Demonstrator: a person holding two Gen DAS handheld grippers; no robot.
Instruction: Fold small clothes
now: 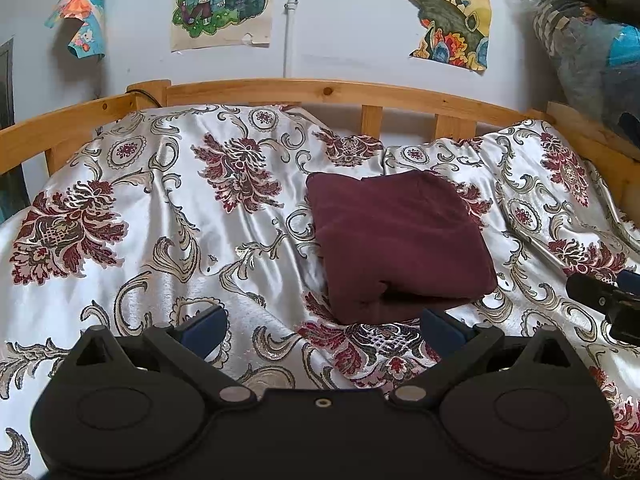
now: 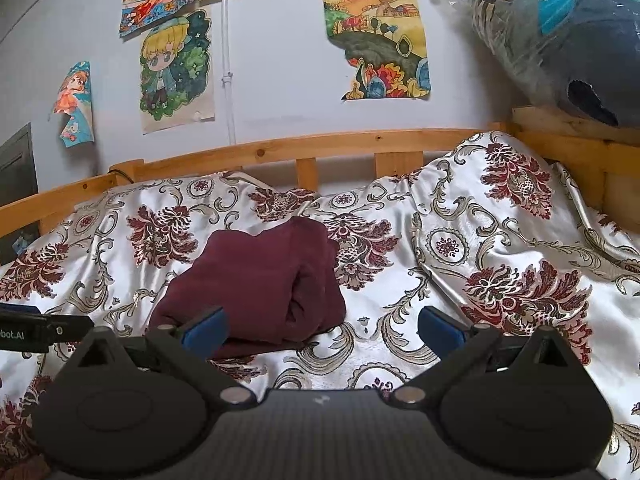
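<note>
Lying folded into a thick, roughly square bundle, the maroon garment (image 1: 396,240) sits on the floral satin bedspread (image 1: 168,216), on the near side of the wooden bed rail (image 1: 304,90) and apart from it, with patterned cover showing between the two. Folded edges stack along the bundle's near side, layered and slightly uneven; in the right wrist view the same garment (image 2: 256,280) shows a rounded, rolled fold on its right flank. Left gripper (image 1: 322,330) hovers just short of the garment's near edge, jaws spread wide, nothing between them; its right blue fingertip (image 1: 440,328) is close to the garment's near corner, contact cannot be told. Right gripper (image 2: 322,330) sits near the garment's near-right side, jaws likewise spread wide and holding nothing; its left blue fingertip (image 2: 206,326) overlaps the garment's near edge in view, whether touching or just above cannot be told. Part of the right gripper appears at the right edge of the left view, beside the garment. Bedspread is rumpled, with a raised ridge right of the garment. Behind the rail, cartoon drawings (image 2: 176,68) hang on the pale wall. A plastic-wrapped bundle (image 2: 560,40) rests above the rail's right end.
</note>
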